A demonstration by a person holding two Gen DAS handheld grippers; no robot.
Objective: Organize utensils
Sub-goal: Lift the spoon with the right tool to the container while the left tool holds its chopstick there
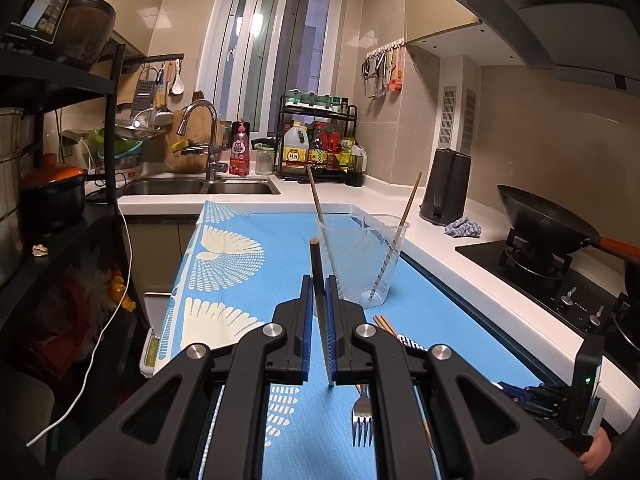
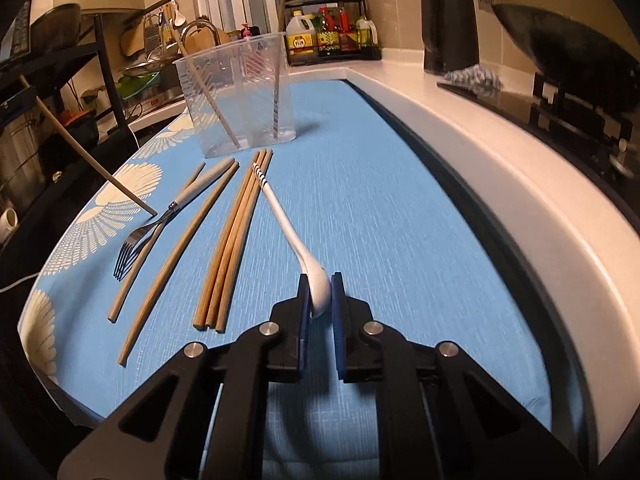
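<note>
A kitchen counter (image 2: 460, 152) runs past a sink (image 1: 200, 188) and a stove (image 1: 560, 280), and a blue mat (image 2: 380, 220) covers the stretch in front of me. A clear plastic cup (image 2: 240, 96) stands on the mat with two chopsticks leaning inside it. My left fingers (image 1: 319, 292) are clenched on a single chopstick (image 1: 317, 268), held upright just beside the cup. My right fingers (image 2: 320, 292) are grasping the bowl of a white spoon (image 2: 296, 240), whose handle lies along the mat pointing toward the cup. In front of the cup, left of the spoon, lie a bundle of chopsticks (image 2: 230, 240), two loose ones and a fork (image 2: 152, 232) resting across one of them
</note>
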